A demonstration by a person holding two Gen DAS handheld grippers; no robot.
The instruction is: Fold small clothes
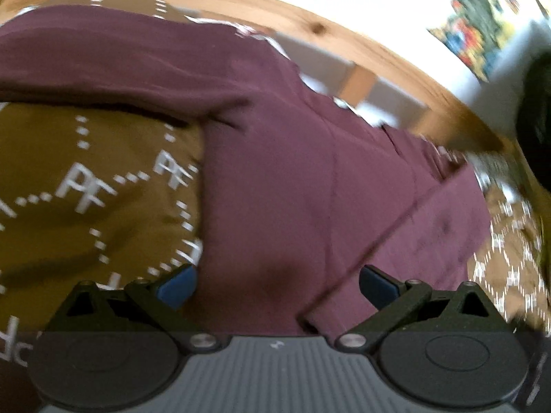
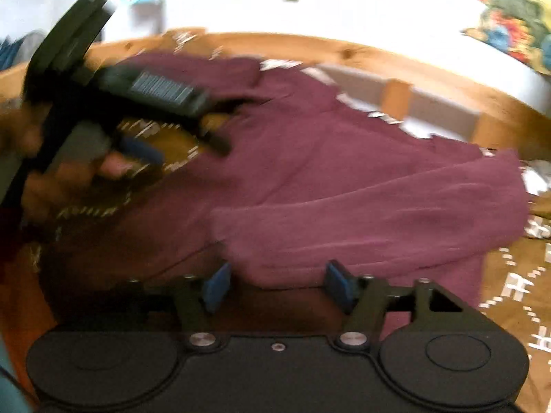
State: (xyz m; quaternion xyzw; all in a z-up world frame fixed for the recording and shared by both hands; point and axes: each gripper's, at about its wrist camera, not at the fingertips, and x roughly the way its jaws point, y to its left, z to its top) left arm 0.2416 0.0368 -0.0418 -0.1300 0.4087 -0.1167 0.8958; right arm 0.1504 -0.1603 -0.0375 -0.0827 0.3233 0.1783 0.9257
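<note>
A maroon garment (image 1: 292,172) lies spread on a mustard-brown cover with a white letter pattern (image 1: 86,189); one sleeve is laid across its top left. My left gripper (image 1: 277,287) is open and empty, just above the garment's near part. In the right wrist view the same maroon garment (image 2: 344,189) lies with a fold across its near half. My right gripper (image 2: 279,287) is open and empty at the garment's near edge. The left gripper (image 2: 144,144) also shows there, blurred, over the garment's far left.
A pine wooden frame (image 1: 361,44) runs along the far edge of the cover, with a white wall behind. A colourful patterned cloth (image 1: 482,17) hangs at the upper right. The patterned cover (image 2: 516,292) extends to the right of the garment.
</note>
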